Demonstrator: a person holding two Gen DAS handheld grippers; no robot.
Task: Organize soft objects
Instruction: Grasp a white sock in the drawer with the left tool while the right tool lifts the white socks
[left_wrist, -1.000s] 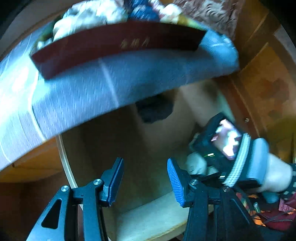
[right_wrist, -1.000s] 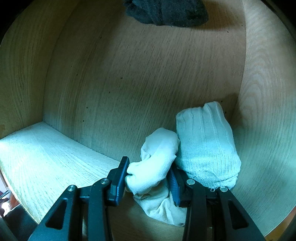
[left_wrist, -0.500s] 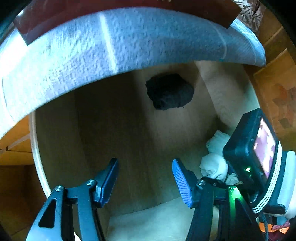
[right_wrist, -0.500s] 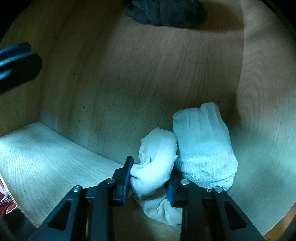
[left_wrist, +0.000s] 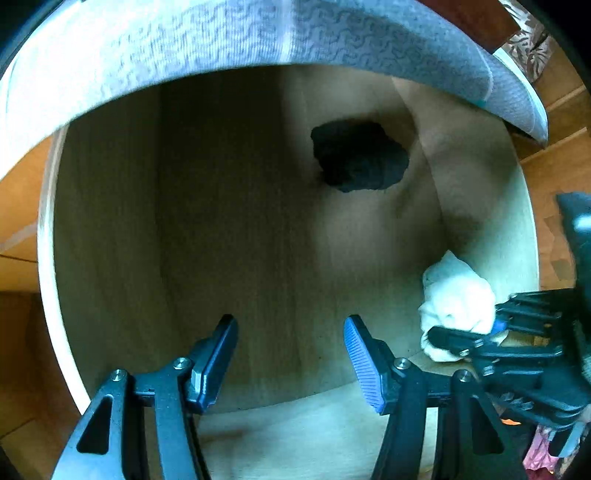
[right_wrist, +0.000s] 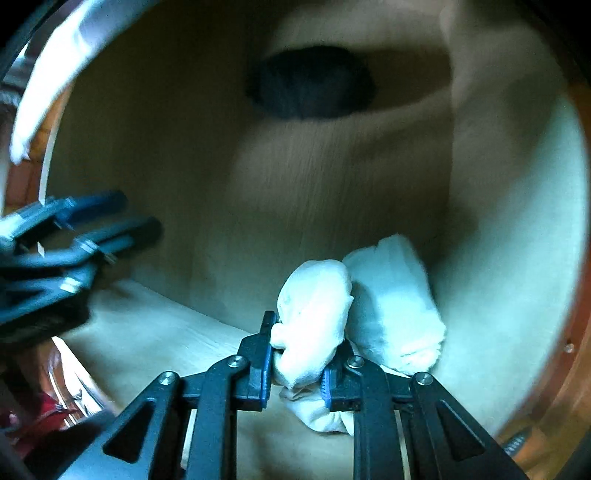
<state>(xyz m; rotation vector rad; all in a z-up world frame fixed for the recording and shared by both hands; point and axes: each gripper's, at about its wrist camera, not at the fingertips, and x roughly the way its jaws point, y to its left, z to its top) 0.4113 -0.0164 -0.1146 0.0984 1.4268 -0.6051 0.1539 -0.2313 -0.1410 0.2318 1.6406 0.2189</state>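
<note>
My right gripper (right_wrist: 301, 360) is shut on a white rolled sock (right_wrist: 314, 314) inside a wooden drawer (right_wrist: 517, 221). A second white rolled sock (right_wrist: 395, 295) lies right beside it against the drawer's right wall. A black rolled sock (right_wrist: 314, 83) lies at the drawer's far end. My left gripper (left_wrist: 288, 358) is open and empty above the drawer's near edge. It also shows blurred at the left of the right wrist view (right_wrist: 66, 243). In the left wrist view the white sock (left_wrist: 456, 295) sits in the right gripper (left_wrist: 476, 336), and the black sock (left_wrist: 360, 157) is at the back.
A grey-blue patterned cloth (left_wrist: 258, 48) hangs over the top above the drawer. The drawer's pale rim (left_wrist: 48, 280) curves down the left. Brown wood furniture (left_wrist: 18, 206) surrounds the drawer.
My left gripper has moved forward over the drawer, so the cloth and the red box slid up out of view. My right gripper has pulled back slightly with the white sock.
</note>
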